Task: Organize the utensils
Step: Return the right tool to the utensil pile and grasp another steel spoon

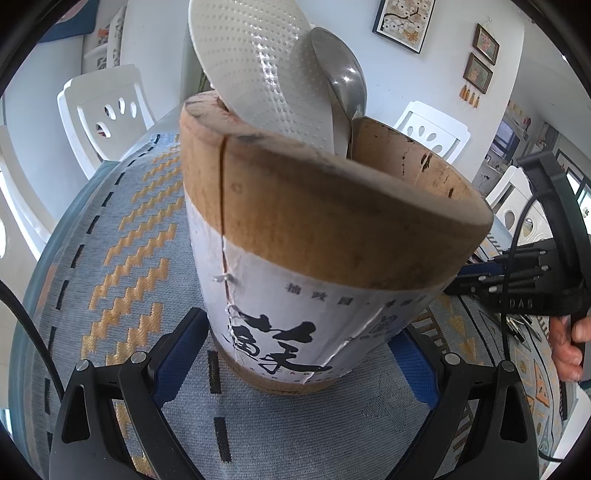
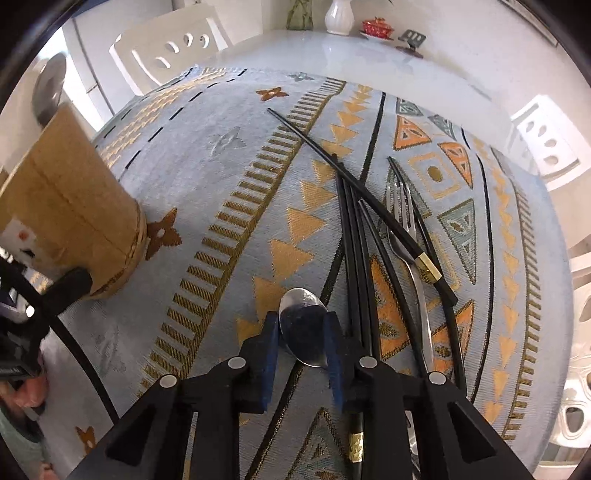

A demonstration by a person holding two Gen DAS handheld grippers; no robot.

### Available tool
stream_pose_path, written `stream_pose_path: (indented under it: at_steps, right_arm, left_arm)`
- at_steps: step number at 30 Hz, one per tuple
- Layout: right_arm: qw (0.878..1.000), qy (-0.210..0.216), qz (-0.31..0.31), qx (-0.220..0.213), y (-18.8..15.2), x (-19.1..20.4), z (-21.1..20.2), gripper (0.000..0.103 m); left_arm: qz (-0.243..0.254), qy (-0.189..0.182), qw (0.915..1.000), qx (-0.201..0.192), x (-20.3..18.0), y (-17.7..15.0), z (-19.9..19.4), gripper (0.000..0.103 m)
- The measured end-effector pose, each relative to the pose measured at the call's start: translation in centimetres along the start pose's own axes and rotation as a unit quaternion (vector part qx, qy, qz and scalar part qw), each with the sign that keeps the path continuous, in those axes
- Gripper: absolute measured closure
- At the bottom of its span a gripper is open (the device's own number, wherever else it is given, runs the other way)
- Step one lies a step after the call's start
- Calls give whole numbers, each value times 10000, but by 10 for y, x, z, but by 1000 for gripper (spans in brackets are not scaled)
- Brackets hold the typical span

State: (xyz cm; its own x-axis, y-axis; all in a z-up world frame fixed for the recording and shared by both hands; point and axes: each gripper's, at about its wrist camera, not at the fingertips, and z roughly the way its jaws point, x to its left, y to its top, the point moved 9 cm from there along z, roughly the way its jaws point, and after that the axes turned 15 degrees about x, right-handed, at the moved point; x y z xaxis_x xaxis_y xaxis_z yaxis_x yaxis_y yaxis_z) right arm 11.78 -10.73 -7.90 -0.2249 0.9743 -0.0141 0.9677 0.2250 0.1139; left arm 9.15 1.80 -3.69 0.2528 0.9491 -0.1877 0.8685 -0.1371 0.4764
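A bamboo utensil holder (image 1: 325, 221) with a white paper label stands on the patterned cloth. My left gripper (image 1: 299, 325) is shut on its base, one blue pad on each side. A white dimpled rice paddle (image 1: 258, 66) and a metal spoon (image 1: 343, 77) stick out of it. In the right wrist view, my right gripper (image 2: 302, 319) is shut on the bowl of a steel spoon (image 2: 303, 343) lying on the cloth. Just to its right lie several black chopsticks (image 2: 354, 229) and a fork (image 2: 402, 221). The holder (image 2: 70, 206) stands at the far left.
The round table carries a blue and orange woven cloth (image 2: 221, 155). White chairs (image 2: 166, 40) ring it. A white vase (image 2: 340, 14) and a small red dish (image 2: 376, 27) stand at the far edge. A hand (image 1: 569, 343) holds the right gripper's handle.
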Motion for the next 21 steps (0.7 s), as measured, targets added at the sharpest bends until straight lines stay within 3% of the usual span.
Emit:
stream_pose_path:
  at_steps: [8, 12, 15, 21]
  right_arm:
    - [9956, 756, 455, 326, 5, -16, -4, 86]
    - [9929, 878, 651, 460, 5, -27, -5, 87]
    - [9931, 849, 627, 515, 6, -28, -3, 87]
    - [9974, 321, 441, 464, 15, -22, 2, 86]
  left_arm:
    - [-11, -31, 10000, 4, 1, 0, 1, 7]
    - [-15, -42, 10000, 5, 0, 0, 0, 7]
    - [-22, -54, 10000, 5, 1, 0, 0, 7]
    - [-37, -84, 10000, 7, 3, 0, 1, 7]
